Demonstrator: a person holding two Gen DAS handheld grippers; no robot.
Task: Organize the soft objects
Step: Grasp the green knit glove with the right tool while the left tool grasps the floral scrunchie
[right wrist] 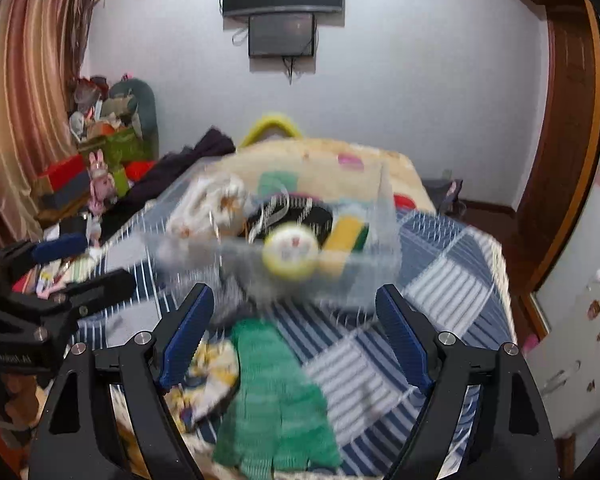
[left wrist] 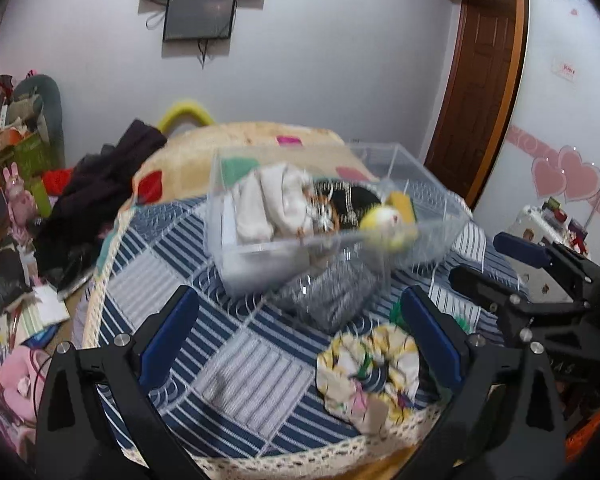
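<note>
on the blue striped quilt [left wrist: 236,364], the left gripper [left wrist: 300,332] gapes wide, holding nothing. beyond sits a clear plastic box [left wrist: 260,248] of white cloth, black fabric and a yellow round toy. the right gripper [right wrist: 296,336] stands open and empty above a green knitted cloth [right wrist: 276,396].

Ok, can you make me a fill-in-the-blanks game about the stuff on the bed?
1. The clear plastic box sits on a blue and white ____ bedspread.
2. The knitted cloth in front of the right gripper is ____.
3. Both grippers' jaws are ____, holding nothing.
4. The round plush toy in the box has a ____ rim.

Missing words: striped; green; open; yellow
</note>
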